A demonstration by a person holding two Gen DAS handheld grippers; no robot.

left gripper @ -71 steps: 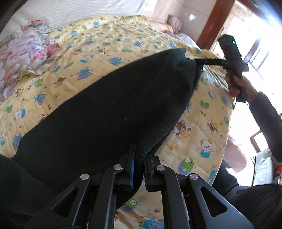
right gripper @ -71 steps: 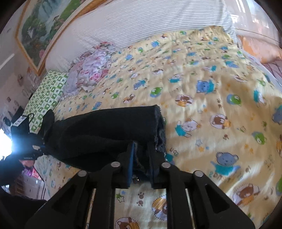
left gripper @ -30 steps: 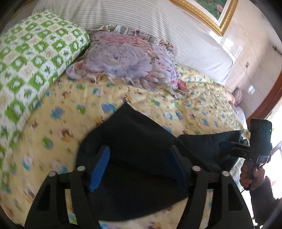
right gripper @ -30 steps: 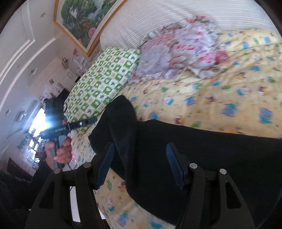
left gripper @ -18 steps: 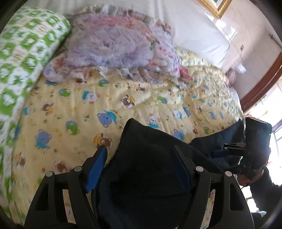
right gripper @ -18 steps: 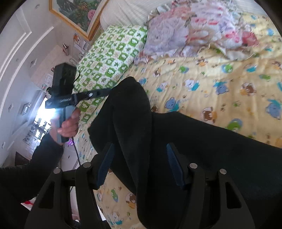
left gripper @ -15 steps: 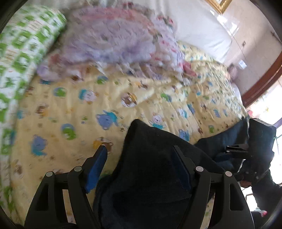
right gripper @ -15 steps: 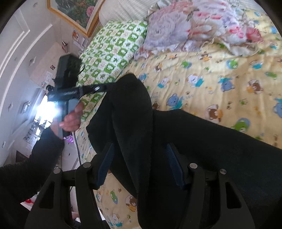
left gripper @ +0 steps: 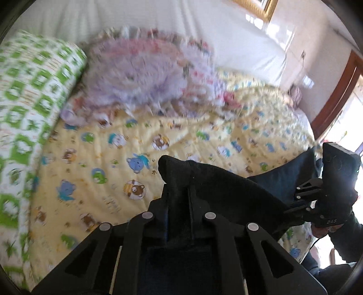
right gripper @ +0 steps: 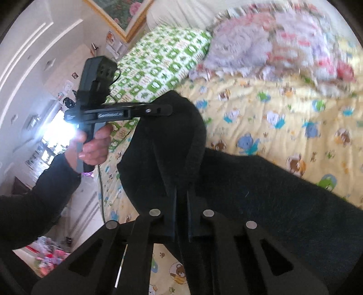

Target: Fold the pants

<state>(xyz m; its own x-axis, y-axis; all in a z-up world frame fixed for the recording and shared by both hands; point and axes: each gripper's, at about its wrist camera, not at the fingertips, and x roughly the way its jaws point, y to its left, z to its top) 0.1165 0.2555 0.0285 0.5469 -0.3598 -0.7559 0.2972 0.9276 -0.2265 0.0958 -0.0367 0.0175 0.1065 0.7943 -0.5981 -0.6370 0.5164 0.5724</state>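
The dark pants (left gripper: 217,188) hang in the air over a yellow cartoon-print bedspread (left gripper: 109,163), stretched between both grippers. My left gripper (left gripper: 179,199) is shut on a bunched fold of the pants; it also shows from the side in the right wrist view (right gripper: 158,111), clamping the top corner. My right gripper (right gripper: 181,195) is shut on the pants' (right gripper: 261,192) cloth, and it shows at the right of the left wrist view (left gripper: 301,199), holding the other end.
A green-and-white checked pillow (left gripper: 25,95) lies at the left and a ruffled lilac floral pillow (left gripper: 140,74) at the head of the bed. A white headboard (left gripper: 158,25) and a framed picture (right gripper: 118,11) stand behind. A doorway (left gripper: 335,95) is at the right.
Both grippers were open over the pants a second ago; now both have shut on the cloth. The two ends have been lifted and brought closer together.
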